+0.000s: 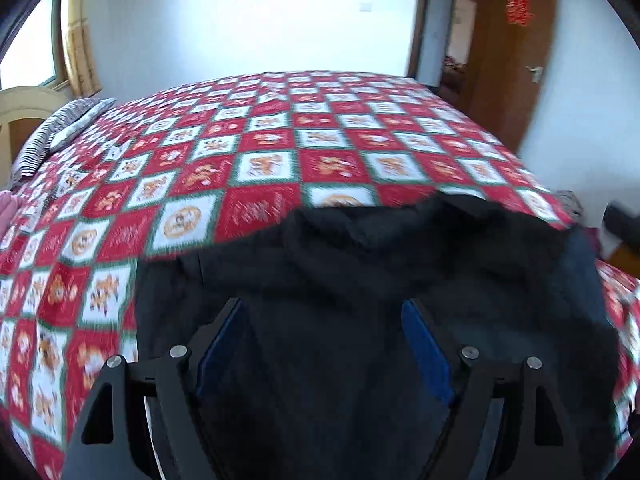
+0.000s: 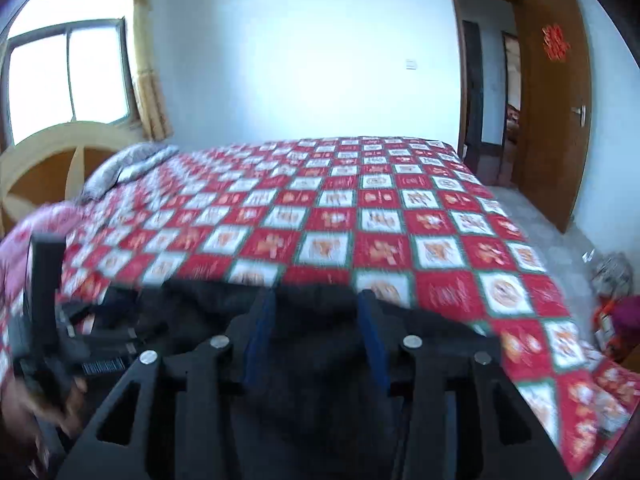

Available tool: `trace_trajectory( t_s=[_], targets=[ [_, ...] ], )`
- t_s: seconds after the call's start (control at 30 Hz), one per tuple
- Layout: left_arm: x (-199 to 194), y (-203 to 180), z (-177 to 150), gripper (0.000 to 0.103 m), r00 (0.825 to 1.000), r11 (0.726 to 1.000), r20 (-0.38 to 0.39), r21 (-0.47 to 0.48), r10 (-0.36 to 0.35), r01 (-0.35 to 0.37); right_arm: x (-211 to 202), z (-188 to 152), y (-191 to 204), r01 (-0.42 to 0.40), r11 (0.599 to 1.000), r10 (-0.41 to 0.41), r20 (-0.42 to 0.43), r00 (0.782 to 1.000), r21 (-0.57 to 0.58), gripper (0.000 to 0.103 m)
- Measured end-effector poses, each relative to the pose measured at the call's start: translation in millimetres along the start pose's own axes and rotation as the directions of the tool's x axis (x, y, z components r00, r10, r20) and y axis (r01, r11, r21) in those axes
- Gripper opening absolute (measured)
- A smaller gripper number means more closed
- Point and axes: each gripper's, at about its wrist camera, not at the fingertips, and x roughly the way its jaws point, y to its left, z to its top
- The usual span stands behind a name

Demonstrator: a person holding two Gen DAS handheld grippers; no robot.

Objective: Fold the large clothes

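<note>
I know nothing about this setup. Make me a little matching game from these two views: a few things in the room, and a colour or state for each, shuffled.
Things:
1. garment
2. bedspread
3. door
4. left gripper

Descriptions:
A. brown wood, standing open
B. jaws apart
C. black, lying on the bed
D. red and white checks

Pairs: 1-C, 2-D, 3-A, 4-B
</note>
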Motion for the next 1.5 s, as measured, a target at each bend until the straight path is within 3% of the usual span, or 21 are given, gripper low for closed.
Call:
trace_trajectory(
  t_s=[0.1, 0.2, 0.3, 0.4, 0.43, 0.5, 0.53, 0.57, 0.63, 0.7, 0.8, 0.87, 0.97, 1.03, 1.1, 1.17, 1.23, 1.3, 1.33, 1.4, 1.5],
  targets=[
    [-20, -11, -24, 0.081, 0.998, 0.999, 0.036, 0.027, -0.047, 0.046, -32, -42, -9, 0.034, 0.999, -0.033, -0.055, 0.998, 0.018, 0.052],
    [-13, -21, -37, 0.081, 0.999, 0.998, 0.045, 0.062, 0.012, -0.015, -47, -74, -27, 0.066, 0.995, -0.06, -0.073, 0.996, 0.08, 0.082],
    [2, -23, -47, 0.081, 0.999, 0.998, 0.023, 0.051, 0.037, -0.038, -42, -99, -36, 0.119, 0.988, -0.103, -0.152, 0.983, 0.1, 0.082],
    [10, -24, -51, 0.081, 0.997, 0.998, 0.045, 0.036, 0.059, -0.06, -24, -114, -34, 0.118, 0.986, -0.088, -0.23, 0.969, 0.117, 0.082],
    [10, -24, -50, 0.081, 0.997, 0.997, 0.05, 0.03, 0.067, -0.068, -16, -117, -31, 0.091, 0.989, -0.057, -0.266, 0.962, 0.116, 0.073],
    [6, -22, -46, 0.081, 0.996, 0.997, 0.052, -0.006, 0.075, -0.075, -8, -115, -21, 0.045, 0.995, -0.018, -0.291, 0.956, 0.087, 0.04],
    [1, -20, -44, 0.081, 0.995, 0.996, 0.064, -0.022, 0.083, -0.082, -9, -109, -14, 0.064, 0.997, -0.048, -0.285, 0.957, 0.048, 0.028],
    [-4, -18, -42, 0.081, 0.992, 0.995, 0.081, -0.032, 0.096, -0.093, -14, -96, -5, 0.089, 0.996, -0.092, -0.246, 0.965, -0.024, 0.025],
    [-14, -14, -37, 0.081, 0.973, 0.983, 0.141, -0.041, 0.184, -0.18, -26, -73, 2, 0.157, 0.981, -0.172, -0.134, 0.976, -0.118, 0.024],
    [-7, -9, -33, 0.081, 0.957, 0.967, 0.135, -0.048, 0.255, -0.251, -25, -53, -5, 0.184, 0.976, -0.194, -0.078, 0.978, -0.12, 0.024],
    [20, -6, -37, 0.081, 0.964, 0.966, 0.07, -0.051, 0.256, -0.253, 20, -46, -27, 0.166, 0.982, -0.18, -0.174, 0.968, -0.09, 0.027],
    [28, -11, -43, 0.081, 0.956, 0.961, 0.095, -0.021, 0.276, -0.275, 59, -65, -40, 0.138, 0.988, -0.152, -0.242, 0.958, -0.072, 0.034],
    [36, -12, -43, 0.081, 0.95, 0.955, 0.096, -0.009, 0.296, -0.296, 70, -74, -61, 0.081, 0.995, -0.068, -0.204, 0.977, 0.054, 0.034],
    [42, -5, -39, 0.082, 0.961, 0.964, 0.07, -0.031, 0.267, -0.266, 73, -72, -76, 0.034, 0.989, -0.005, -0.193, 0.981, 0.145, 0.035],
    [40, 2, -38, 0.081, 0.973, 0.974, 0.055, -0.058, 0.223, -0.22, 68, -70, -72, 0.017, 0.988, 0.011, -0.183, 0.983, 0.151, 0.039],
    [21, 9, -38, 0.081, 0.99, 0.989, 0.032, -0.06, 0.139, -0.137, 45, -64, -68, 0.024, 0.99, 0.004, -0.188, 0.982, 0.142, 0.041],
    [-11, 16, -43, 0.081, 0.997, 0.997, 0.053, -0.06, 0.049, -0.046, 4, -58, -71, 0.007, 0.987, 0.012, -0.112, 0.994, 0.163, 0.043],
    [-54, 25, -56, 0.081, 0.995, 0.999, 0.097, -0.029, -0.014, 0.017, -53, -54, -73, 0.014, 0.987, -0.008, -0.04, 0.999, 0.158, 0.055],
    [-75, 29, -64, 0.081, 0.993, 1.0, 0.111, -0.012, -0.027, 0.028, -81, -56, -74, 0.013, 0.988, -0.012, -0.008, 1.0, 0.155, 0.067],
    [-118, 42, -89, 0.083, 0.99, 0.999, 0.133, 0.008, -0.046, 0.046, -142, -67, -72, -0.006, 0.989, -0.002, 0.053, 0.999, 0.15, 0.078],
    [-165, 61, -134, 0.087, 0.99, 0.998, 0.129, 0.02, -0.059, 0.057, -212, -92, -69, 0.002, 0.993, -0.007, 0.045, 0.999, 0.118, 0.081]
  ],
)
